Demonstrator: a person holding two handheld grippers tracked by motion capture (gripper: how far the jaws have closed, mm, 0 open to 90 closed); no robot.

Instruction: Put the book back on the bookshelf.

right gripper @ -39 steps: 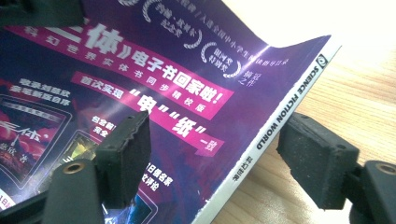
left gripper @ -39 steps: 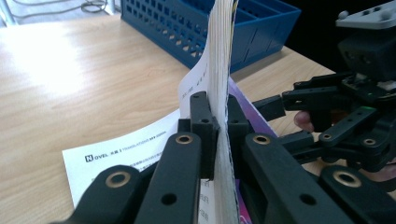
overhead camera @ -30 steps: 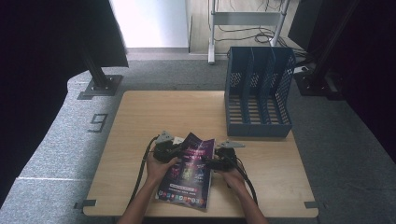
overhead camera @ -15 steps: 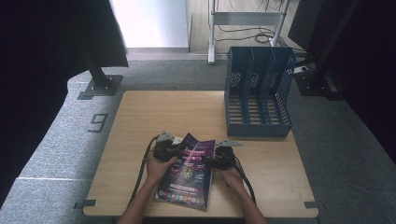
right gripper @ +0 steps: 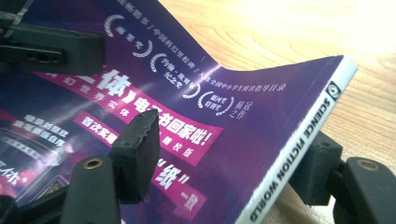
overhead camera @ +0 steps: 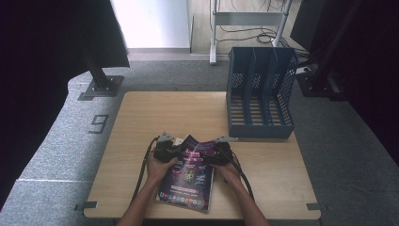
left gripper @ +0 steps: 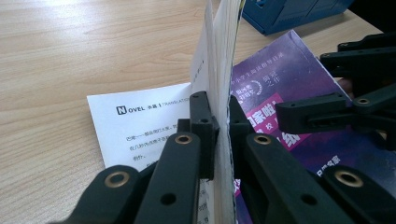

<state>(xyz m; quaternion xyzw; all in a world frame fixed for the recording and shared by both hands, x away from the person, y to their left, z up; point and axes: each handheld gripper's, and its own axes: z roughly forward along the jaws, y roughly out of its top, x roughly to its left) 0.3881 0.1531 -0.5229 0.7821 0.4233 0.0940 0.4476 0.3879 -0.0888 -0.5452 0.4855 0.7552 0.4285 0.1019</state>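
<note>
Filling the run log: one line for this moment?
left gripper: shut on magazine pages | right gripper: around spine, closure unclear | file rack: empty

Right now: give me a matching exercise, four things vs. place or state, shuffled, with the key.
Things
1. magazine
2. file rack
3. left gripper
4. right gripper

Places or states
A. stands at the table's far right
B. jaws either side of the spine edge
C. near edge of the table, between both hands
D. clamped on a sheaf of pages standing upright

Pairs: 1-C, 2-A, 3-D, 4-B
</note>
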